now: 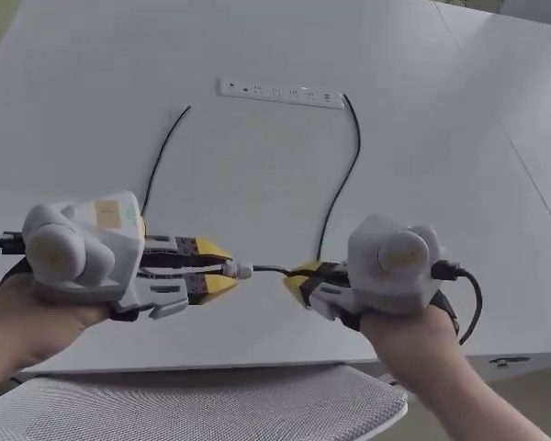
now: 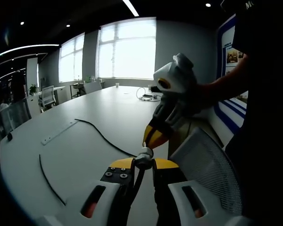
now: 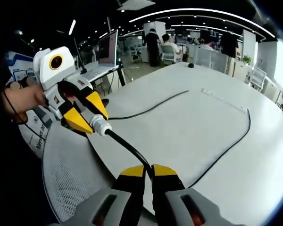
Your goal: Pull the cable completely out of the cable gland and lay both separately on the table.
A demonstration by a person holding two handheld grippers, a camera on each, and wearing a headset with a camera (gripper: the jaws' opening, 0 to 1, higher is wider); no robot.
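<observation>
My left gripper (image 1: 226, 269) is clamped on the cable gland (image 1: 243, 271). My right gripper (image 1: 294, 277) pinches the black cable (image 1: 268, 270) just beside it, above the white tabletop (image 1: 257, 175).

cable gland (image 1: 243, 271) left of cable (image 1: 269, 269), between left tool (image 1: 228, 272) and right tool (image 1: 295, 277); power strip (image 1: 280, 94) behind on table (image 1: 441, 184)

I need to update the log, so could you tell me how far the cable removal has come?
Done: both pieces are gripped, the left tongs shut on the gland, the right tongs shut on the cable. In hand: the pull, with a short stretch of cable showing between them near the table edge. Left: the cable is still in the gland; it must come fully out, then each be laid down apart.
</observation>
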